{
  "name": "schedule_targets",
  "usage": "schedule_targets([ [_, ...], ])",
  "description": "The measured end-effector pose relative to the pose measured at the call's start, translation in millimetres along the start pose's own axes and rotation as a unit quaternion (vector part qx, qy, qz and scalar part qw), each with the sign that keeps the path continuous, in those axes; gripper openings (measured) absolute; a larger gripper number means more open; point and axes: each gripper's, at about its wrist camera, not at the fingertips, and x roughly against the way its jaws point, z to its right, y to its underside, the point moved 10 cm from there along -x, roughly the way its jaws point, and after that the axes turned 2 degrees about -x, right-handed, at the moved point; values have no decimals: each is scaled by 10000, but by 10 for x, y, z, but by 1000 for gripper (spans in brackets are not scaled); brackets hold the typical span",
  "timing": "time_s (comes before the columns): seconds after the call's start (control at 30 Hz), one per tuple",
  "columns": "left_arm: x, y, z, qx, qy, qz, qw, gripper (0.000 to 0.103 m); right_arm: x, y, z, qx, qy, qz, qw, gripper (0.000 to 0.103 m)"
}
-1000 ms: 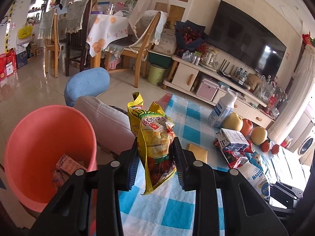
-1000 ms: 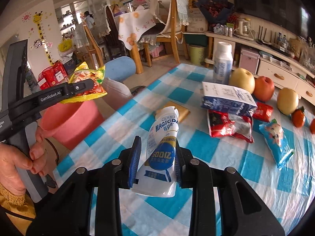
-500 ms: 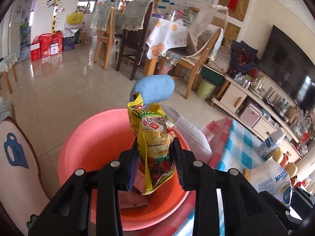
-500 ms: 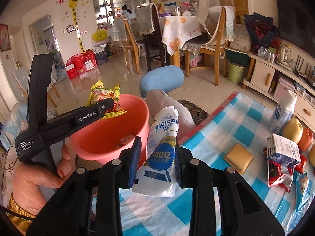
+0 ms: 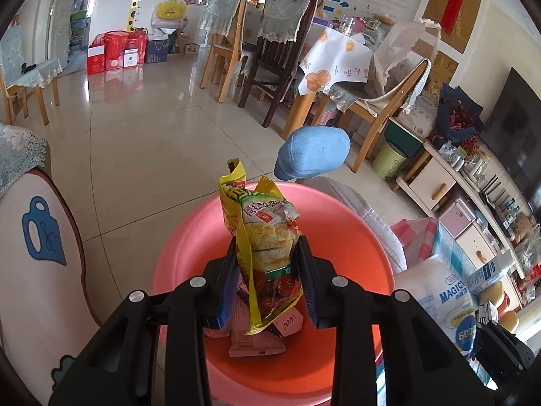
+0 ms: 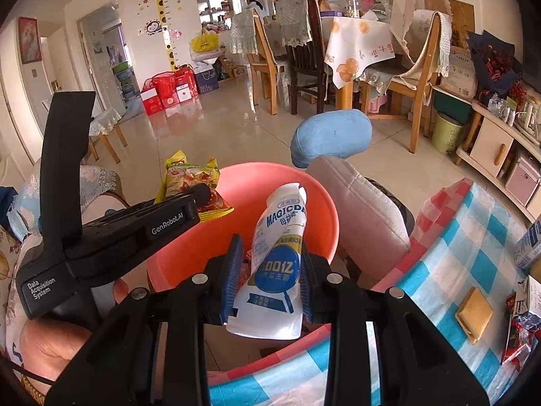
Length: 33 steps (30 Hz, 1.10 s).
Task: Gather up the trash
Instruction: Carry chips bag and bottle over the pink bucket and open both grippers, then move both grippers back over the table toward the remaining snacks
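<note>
My left gripper [image 5: 268, 280] is shut on a crumpled yellow snack bag [image 5: 265, 253] and hangs directly over the pink basin [image 5: 338, 237], which holds a few scraps of paper and wrappers. In the right wrist view the same left gripper [image 6: 203, 199] reaches over the basin's left rim with the snack bag [image 6: 189, 179] in it. My right gripper [image 6: 268, 280] is shut on a white and blue yogurt pouch [image 6: 277, 267], held above the near edge of the pink basin [image 6: 321, 209]. The pouch [image 5: 449, 294] shows at the right of the left wrist view.
A grey chair with a blue cushion [image 6: 331, 135] stands behind the basin. The blue-checked table [image 6: 473, 253] lies to the right with a gold square packet [image 6: 473, 313], wrappers and a carton. A cream chair back [image 5: 37, 253] is at the left. A hand [image 6: 50, 345] grips the left tool.
Both grippers swung left, away from the checked table and over the pink basin, each keeping its item. The basin now fills the middle of both views.
</note>
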Motion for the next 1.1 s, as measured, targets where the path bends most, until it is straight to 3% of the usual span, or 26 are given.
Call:
schedule_targets([
  [0.13, -50, 48, -11, 36, -36, -100, 9999, 36, -182, -5, -6, -6, 10, -86, 10000, 38],
  [0.2, -66, 66, 20, 22, -53, -130, 9999, 38, -177, -16, 34, -140, 2, 35, 9999, 55],
  [0.27, -56, 72, 32, -6, -63, -102, 9999, 50, -127, -24, 78, -256, -9, 167, 9995, 63],
  [0.33, -41, 68, 27, -34, -182, -34, 9998, 70, -60, -1, 132, -320, 66, 243, 9992, 67],
  [0.5, -36, 83, 147, -154, -96, 20, 9998, 80, 124, 103, 298, -343, 463, 435, 9974, 85],
  [0.87, 60, 102, 614, -627, 282, 419, 9968, 84, 445, 477, 636, -387, 1105, 458, 9921, 90],
  [1.1, 170, 140, 972, -1182, 548, 753, 9886, 85, 646, 658, 816, -254, 1425, 495, 9882, 95],
])
